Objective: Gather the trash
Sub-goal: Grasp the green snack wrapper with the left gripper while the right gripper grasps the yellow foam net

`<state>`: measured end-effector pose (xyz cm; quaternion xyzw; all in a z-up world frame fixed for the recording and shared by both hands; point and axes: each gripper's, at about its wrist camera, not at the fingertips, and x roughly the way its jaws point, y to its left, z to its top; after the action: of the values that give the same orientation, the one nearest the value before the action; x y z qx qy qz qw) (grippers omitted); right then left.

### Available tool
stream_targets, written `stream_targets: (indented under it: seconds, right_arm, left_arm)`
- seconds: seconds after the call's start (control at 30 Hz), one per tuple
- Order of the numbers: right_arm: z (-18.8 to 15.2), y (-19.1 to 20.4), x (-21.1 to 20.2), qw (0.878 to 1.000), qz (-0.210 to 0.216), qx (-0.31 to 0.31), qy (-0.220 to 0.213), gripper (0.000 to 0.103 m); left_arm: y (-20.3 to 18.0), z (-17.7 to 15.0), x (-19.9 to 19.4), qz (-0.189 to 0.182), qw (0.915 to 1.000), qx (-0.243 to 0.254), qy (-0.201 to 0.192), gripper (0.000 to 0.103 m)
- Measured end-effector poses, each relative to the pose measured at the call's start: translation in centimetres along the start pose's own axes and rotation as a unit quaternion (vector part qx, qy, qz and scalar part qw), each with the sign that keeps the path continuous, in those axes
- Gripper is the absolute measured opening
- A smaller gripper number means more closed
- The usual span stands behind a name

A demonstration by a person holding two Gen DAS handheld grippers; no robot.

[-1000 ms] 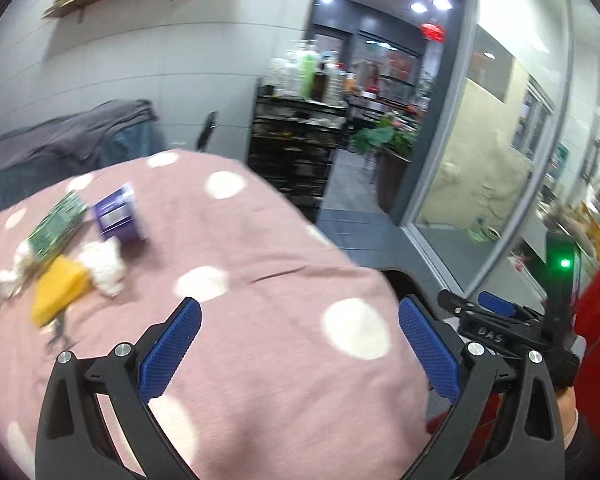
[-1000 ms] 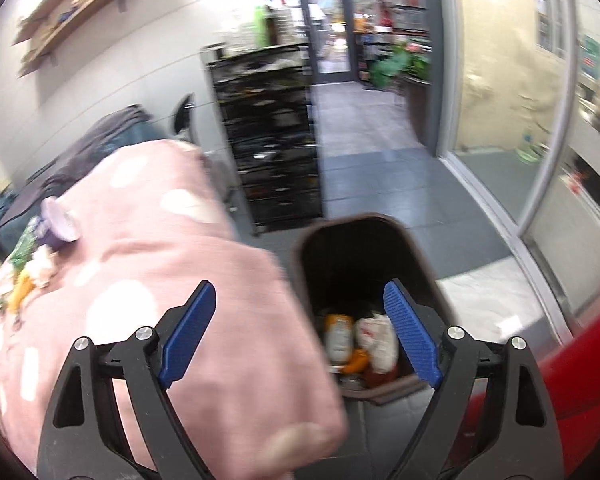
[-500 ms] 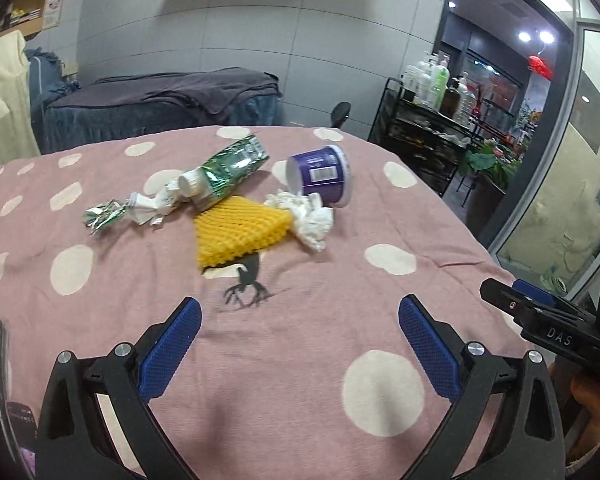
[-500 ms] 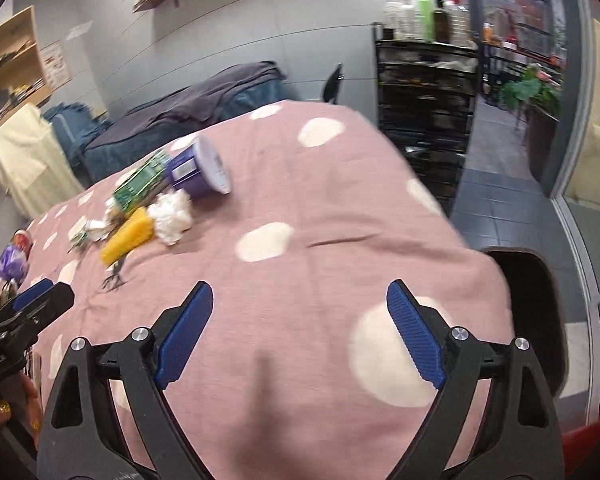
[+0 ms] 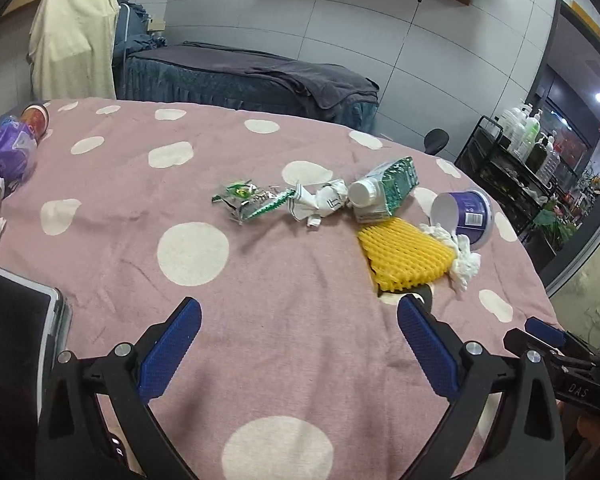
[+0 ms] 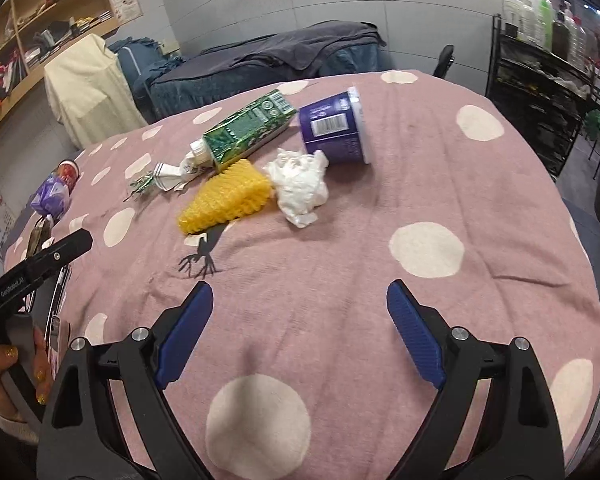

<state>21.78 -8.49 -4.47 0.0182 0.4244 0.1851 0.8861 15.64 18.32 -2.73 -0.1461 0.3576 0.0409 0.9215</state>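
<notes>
Trash lies in a cluster on the pink dotted tablecloth point(image 5: 192, 252): a yellow foam net point(image 5: 406, 254) point(image 6: 226, 196), a crumpled white tissue point(image 6: 300, 186) point(image 5: 462, 254), a tipped purple cup point(image 6: 336, 126) point(image 5: 466, 216), a green carton point(image 6: 246, 128) point(image 5: 388, 190), a crumpled white wrapper point(image 5: 318, 202) and a green foil wrapper point(image 5: 248, 200). My left gripper point(image 5: 300, 348) is open and empty, short of the net. My right gripper point(image 6: 300, 330) is open and empty, short of the tissue.
A purple packet point(image 5: 6, 150) and a red-topped can point(image 5: 36, 114) sit at the table's far left. A dark tablet point(image 5: 12, 320) lies at the left near edge. A black shelf rack with bottles point(image 6: 540, 64) stands right, a draped bed point(image 5: 240, 76) behind.
Both grippers swung left from the bin and floor back over the table. The trash cluster now sits ahead of both, closer than before. Both stay open.
</notes>
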Motion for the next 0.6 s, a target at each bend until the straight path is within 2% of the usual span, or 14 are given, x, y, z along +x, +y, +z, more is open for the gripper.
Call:
stream_targets:
  seconds: [0.23,0.33,0.5,0.6]
  right_arm:
    - [3.4,4.8,3.4,0.997,0.04,-0.061,0.021,0.088]
    - [4.8,6.4,5.5,0.995,0.041,-0.089,0.034,0.087]
    - [6.3,8.7,9.7,0.99,-0.002,-0.131,0.059,0.085]
    - [6.6,9.5,11.2,0.985,-0.032,-0.153,0.067,0.078]
  left_arm:
    - [1.2,3.6,3.0,0.007,0.9989,0.034,0.033,0.094]
    - [1.1,5.3,4.9,0.018,0.9964,0.069,0.047,0.094]
    - [0.8,6.7,9.5,0.056,0.9837,0.15,0.081,0.092]
    - [0.7,6.7,12.6,0.076,0.971,0.198,0.111,0.078]
